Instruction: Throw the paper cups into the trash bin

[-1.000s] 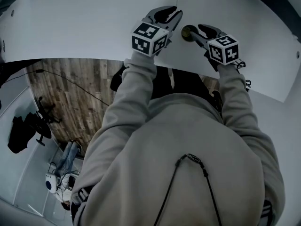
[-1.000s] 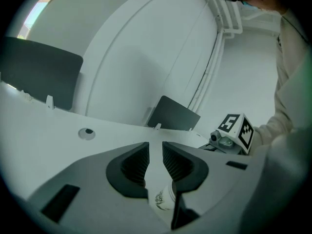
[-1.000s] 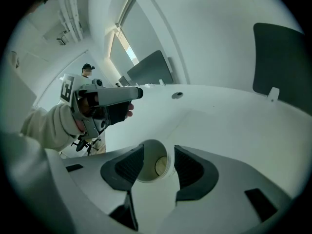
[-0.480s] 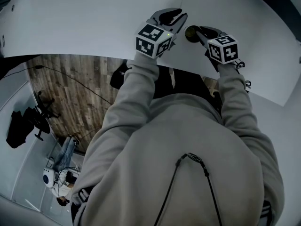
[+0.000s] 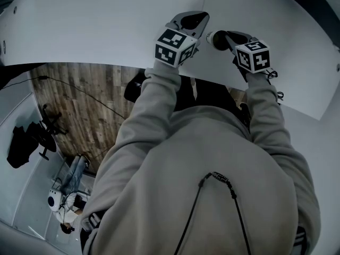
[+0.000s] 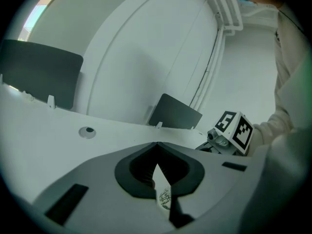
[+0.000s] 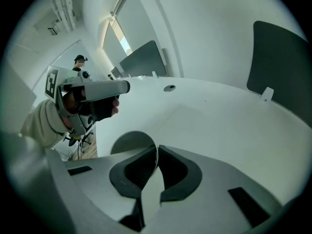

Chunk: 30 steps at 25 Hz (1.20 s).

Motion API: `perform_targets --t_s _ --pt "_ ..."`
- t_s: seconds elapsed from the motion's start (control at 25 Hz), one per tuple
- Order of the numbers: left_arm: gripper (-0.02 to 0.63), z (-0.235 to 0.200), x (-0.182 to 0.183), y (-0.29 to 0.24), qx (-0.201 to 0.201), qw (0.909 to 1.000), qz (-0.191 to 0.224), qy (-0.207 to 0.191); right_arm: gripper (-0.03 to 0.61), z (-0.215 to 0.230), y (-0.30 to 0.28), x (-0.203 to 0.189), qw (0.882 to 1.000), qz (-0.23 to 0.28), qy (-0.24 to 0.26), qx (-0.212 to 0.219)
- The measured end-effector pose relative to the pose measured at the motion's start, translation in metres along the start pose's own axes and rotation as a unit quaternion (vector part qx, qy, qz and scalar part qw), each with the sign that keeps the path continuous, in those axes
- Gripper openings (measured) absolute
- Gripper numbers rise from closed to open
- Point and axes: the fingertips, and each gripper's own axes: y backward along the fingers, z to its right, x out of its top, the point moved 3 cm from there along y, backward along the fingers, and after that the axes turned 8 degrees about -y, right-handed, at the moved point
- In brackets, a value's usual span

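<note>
Right gripper view: right gripper (image 7: pixel 157 167) has just closed, pinching a paper cup (image 7: pixel 126 143).

Your head camera looks steeply down on the white table (image 5: pixel 95 25); both gripper cameras skim it closely, the right sighting your left gripper (image 7: pixel 126 87).

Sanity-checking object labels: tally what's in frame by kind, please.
Grippers: 2, left gripper, right gripper
Paper cup: 1, right jaws just closed on its rim
Printed white piece: 1, in left jaws, kind unclear
Dark panels: 2
Total: 6
</note>
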Motion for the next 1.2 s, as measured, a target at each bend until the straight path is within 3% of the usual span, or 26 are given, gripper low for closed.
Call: perform_targets --t_s 0.28,0.44,0.64,0.92,1.2 --pt "0.003 0.005 0.02 0.004 0.008 0.9997 0.014 -0.018 0.038 0.0 0.016 0.017 0.999 0.031 0.011 0.001" --pt "0.003 0.012 0.049 0.013 0.027 0.9982 0.003 -0.054 0.038 -0.007 0.042 0.056 0.997 0.068 0.029 -0.004" --pt "0.003 0.018 0.077 0.03 0.033 0.9974 0.037 -0.052 0.038 -0.02 0.077 0.086 0.991 0.119 0.052 -0.011" --pt "0.003 -0.034 0.179 0.058 0.055 0.9885 0.088 -0.11 0.038 -0.044 0.126 0.207 0.973 0.212 0.09 -0.028" --pt "0.003 -0.028 0.271 0.077 0.068 0.9781 0.135 -0.143 0.038 -0.073 0.223 0.285 0.945 0.285 0.157 -0.043"
